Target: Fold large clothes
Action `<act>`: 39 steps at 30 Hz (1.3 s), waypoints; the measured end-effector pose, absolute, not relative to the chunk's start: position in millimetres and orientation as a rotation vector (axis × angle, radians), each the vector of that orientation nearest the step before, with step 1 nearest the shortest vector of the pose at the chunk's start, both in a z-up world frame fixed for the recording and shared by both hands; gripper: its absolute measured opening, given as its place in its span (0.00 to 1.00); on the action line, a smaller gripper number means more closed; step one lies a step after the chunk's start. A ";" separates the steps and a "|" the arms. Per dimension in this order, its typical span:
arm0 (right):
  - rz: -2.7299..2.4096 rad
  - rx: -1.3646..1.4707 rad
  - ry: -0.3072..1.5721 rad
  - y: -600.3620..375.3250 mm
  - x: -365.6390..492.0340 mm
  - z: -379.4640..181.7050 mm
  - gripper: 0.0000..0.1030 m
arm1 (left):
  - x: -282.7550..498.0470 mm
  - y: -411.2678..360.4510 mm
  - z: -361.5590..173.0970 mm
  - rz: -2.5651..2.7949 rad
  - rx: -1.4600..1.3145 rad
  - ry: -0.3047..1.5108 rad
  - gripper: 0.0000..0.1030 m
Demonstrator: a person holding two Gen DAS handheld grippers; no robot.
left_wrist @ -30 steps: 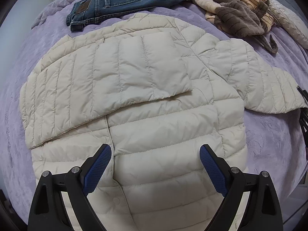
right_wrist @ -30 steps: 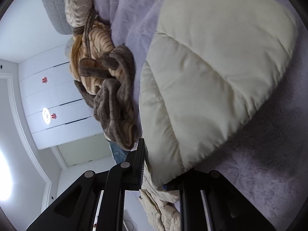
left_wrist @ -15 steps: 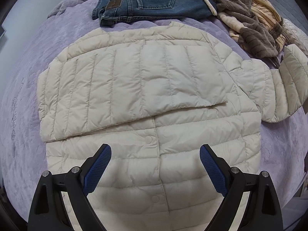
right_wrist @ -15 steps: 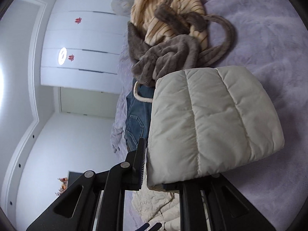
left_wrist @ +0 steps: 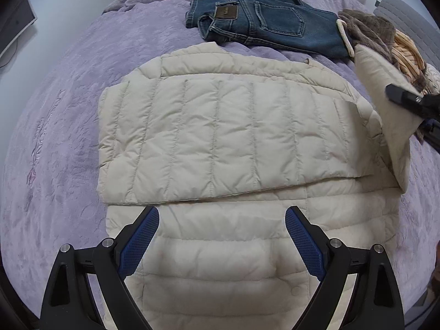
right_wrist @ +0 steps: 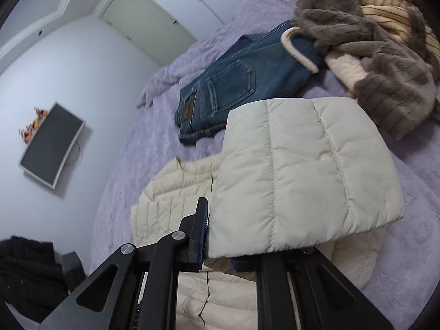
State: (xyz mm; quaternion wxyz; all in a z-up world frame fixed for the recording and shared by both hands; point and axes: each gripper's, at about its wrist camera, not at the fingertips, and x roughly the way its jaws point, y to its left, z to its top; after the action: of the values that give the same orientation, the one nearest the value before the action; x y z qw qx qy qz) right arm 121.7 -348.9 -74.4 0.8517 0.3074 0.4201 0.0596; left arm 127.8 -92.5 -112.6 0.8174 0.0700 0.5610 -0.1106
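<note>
A cream quilted puffer jacket (left_wrist: 220, 137) lies spread on the purple bedspread (left_wrist: 68, 110), one sleeve folded flat across its chest. My left gripper (left_wrist: 222, 236) hovers open over the jacket's lower front, nothing between its blue pads. My right gripper (right_wrist: 220, 244) is shut on the cuff end of the other sleeve (right_wrist: 302, 187), which it holds lifted above the bed. In the left wrist view that raised sleeve (left_wrist: 390, 104) stands up at the jacket's right side with the right gripper's black finger on it.
Folded blue jeans (left_wrist: 264, 22) lie beyond the jacket's collar. A brown and cream striped fleece pile (right_wrist: 379, 55) sits to the right of them. A wall screen (right_wrist: 52, 145) and dark clothing (right_wrist: 24, 275) are off the bed's left side.
My right gripper has lifted the sleeve off the bed and rolled it upright, carrying it toward the jacket's body. The left gripper slid sideways over the jacket, staying open.
</note>
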 end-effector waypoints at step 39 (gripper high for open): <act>0.219 0.254 1.046 -224.1 176.0 -107.9 0.16 | 190.9 1.1 -115.0 -0.456 -0.513 1.176 0.91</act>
State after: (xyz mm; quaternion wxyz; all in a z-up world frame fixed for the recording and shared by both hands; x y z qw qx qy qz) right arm 176.0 -224.1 -107.9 0.8529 0.1205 0.4972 0.1042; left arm 190.9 1.1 -115.0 0.7770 -0.2373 0.5437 -0.2107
